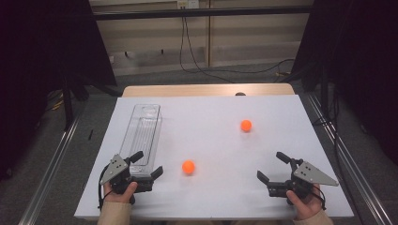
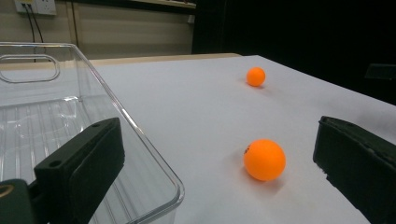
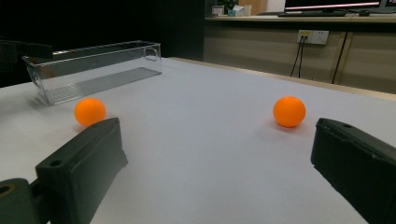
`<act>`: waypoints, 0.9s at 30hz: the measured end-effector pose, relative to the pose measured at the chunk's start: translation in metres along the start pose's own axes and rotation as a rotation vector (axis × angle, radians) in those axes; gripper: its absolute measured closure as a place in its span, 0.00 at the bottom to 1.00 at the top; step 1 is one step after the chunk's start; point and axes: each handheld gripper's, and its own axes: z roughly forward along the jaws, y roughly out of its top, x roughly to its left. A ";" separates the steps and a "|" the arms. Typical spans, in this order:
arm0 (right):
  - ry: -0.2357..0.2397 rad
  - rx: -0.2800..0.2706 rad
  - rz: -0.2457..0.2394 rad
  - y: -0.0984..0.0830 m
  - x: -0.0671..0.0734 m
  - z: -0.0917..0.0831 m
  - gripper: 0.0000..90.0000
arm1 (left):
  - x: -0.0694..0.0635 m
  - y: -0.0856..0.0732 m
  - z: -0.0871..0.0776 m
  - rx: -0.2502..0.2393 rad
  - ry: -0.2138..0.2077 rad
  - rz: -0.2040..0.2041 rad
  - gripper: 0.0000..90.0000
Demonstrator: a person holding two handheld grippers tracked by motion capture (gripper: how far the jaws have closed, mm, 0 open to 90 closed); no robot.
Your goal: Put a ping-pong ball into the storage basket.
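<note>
i hold the left gripper and the right gripper low at the near edge of the white table, both spread wide with nothing between the jaws, so i judge this the approach step. the near small orange ball lies just right of the left gripper beside the long clear plastic bin. the far small orange ball sits well apart; my next move calls for centring one gripper's jaws around a ball before closing.

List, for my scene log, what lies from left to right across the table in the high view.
Left gripper → clear plastic oblong bin → nearer orange ball → farther orange ball → right gripper.
</note>
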 end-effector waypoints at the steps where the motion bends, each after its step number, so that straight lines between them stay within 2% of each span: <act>1: 0.001 0.000 0.000 0.000 0.000 0.000 0.02 | 0.000 0.000 0.001 0.001 -0.004 0.000 0.02; 27: 0.009 0.001 -0.006 0.000 0.002 0.001 0.02 | -0.004 0.001 0.009 0.024 -0.029 -0.003 0.02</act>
